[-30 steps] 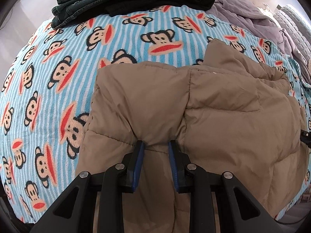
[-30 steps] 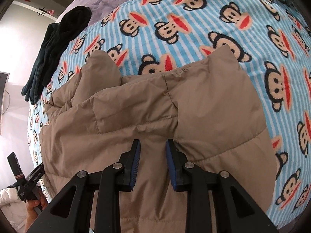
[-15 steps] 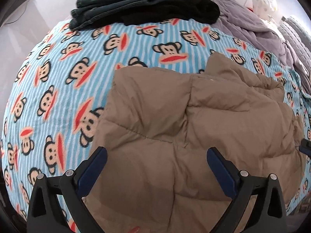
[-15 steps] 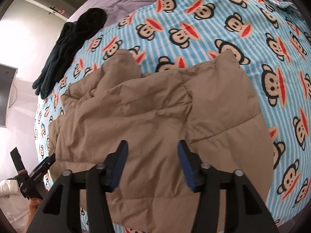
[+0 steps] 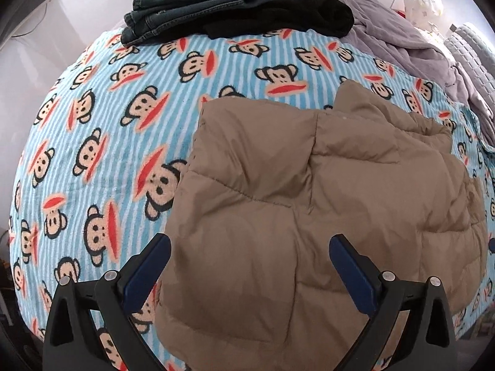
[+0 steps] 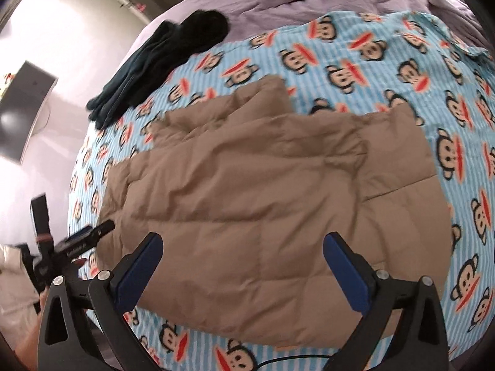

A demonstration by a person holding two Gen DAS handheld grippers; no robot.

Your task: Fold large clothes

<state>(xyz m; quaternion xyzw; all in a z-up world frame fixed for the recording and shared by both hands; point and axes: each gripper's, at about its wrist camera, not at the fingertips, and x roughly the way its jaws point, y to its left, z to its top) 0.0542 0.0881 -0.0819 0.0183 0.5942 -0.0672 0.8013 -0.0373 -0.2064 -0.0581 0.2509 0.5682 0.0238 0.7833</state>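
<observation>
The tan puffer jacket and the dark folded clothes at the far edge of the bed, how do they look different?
The tan puffer jacket is puffy, quilted and light brown; the dark folded clothes are flat denim and black fabric. The jacket lies alone, near the cameras, in the middle of the monkey-print blanket; the dark clothes are stacked together at its far edge. Both are folded, and neither is held.

1 tan jacket (image 5: 309,210), 1 monkey blanket (image 5: 92,142), 2 tools.

No readable text found; white lettering on the black device (image 6: 83,241) at left is too blurred.
</observation>
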